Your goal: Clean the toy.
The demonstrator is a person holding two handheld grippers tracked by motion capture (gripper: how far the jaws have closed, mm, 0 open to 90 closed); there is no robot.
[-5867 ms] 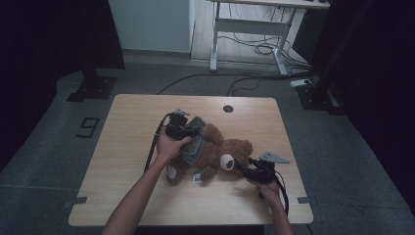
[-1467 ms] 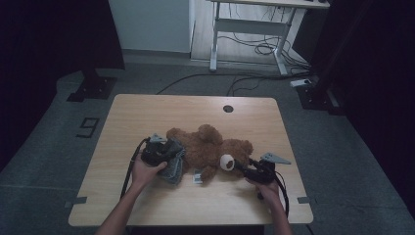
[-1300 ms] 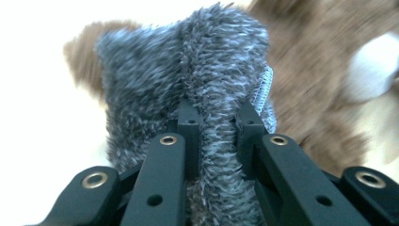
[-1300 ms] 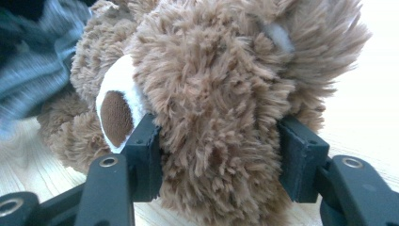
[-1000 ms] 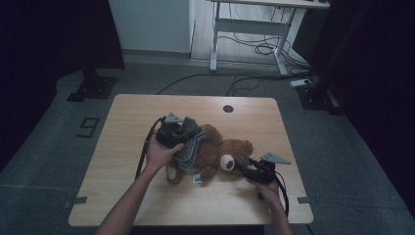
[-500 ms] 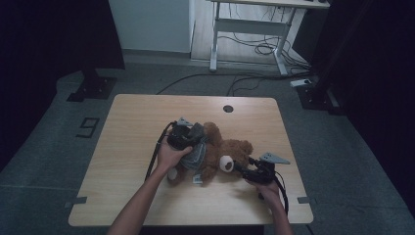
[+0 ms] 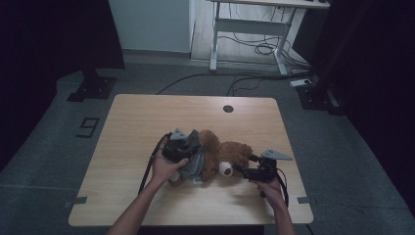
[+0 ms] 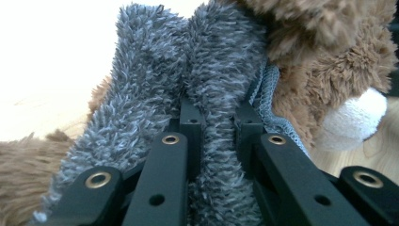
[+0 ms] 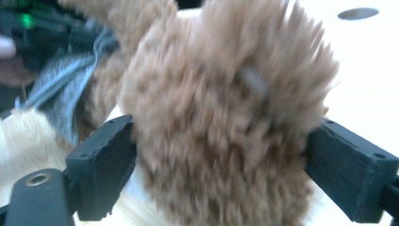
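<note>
Teddy bear (image 7: 222, 155) lies mid-table (image 7: 147, 117), far from all 4 edges.

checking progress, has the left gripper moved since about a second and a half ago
Yes. The left gripper has gone right, from beside the teddy bear to over it, nearer the table's hole.

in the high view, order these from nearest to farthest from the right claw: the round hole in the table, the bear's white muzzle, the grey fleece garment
1. The bear's white muzzle, just left of the right claw.
2. The grey fleece garment, farther left, by the left claw.
3. The round hole, up near the table's far edge.
</note>
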